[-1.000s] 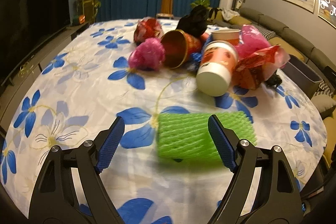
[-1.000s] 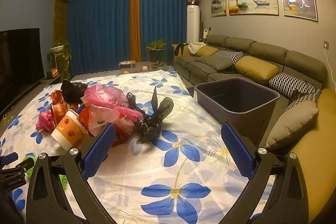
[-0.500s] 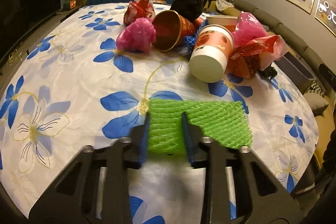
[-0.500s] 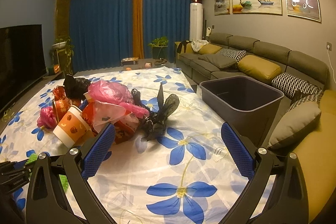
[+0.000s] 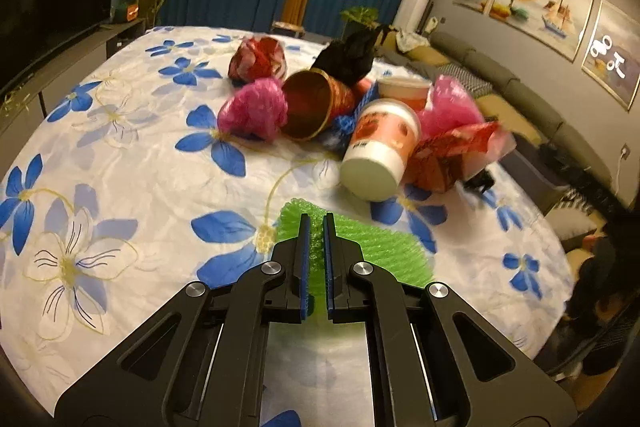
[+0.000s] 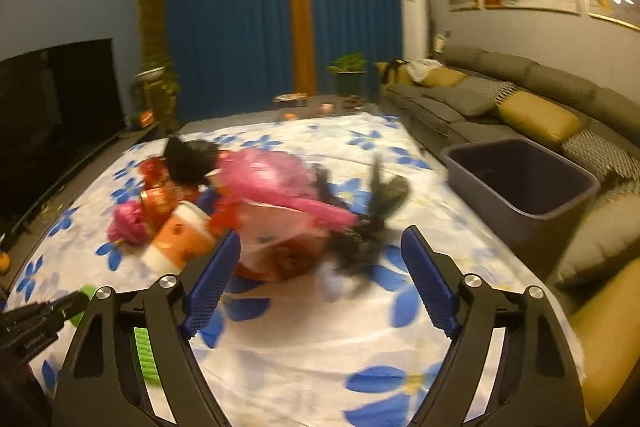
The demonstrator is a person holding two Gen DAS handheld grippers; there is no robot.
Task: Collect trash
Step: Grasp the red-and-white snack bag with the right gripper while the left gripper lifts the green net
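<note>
My left gripper (image 5: 316, 223) is shut on the near edge of a green foam net (image 5: 376, 247), which bunches up between the blue pads over the flowered tablecloth (image 5: 120, 155). Beyond it lies a trash pile: a pink bag (image 5: 254, 107), a brown cup (image 5: 310, 105) on its side, a paper cup (image 5: 380, 151), a red wrapper (image 5: 452, 155) and a black bag (image 5: 348, 57). In the blurred right wrist view my right gripper (image 6: 320, 233) is open with its jaws closing. It faces the pink bag (image 6: 272, 179) and black bag (image 6: 372, 211), and the pads press on nothing.
An empty grey bin (image 6: 520, 187) stands at the table's right edge, beside a long sofa (image 6: 520, 107). A dark TV (image 6: 60, 95) lines the left wall. My left gripper's body (image 6: 40, 315) shows at the right view's lower left.
The left jaws went from wide open to shut on the green net and pulled its edge up. The right gripper swung left toward the pile and its jaws narrowed.
</note>
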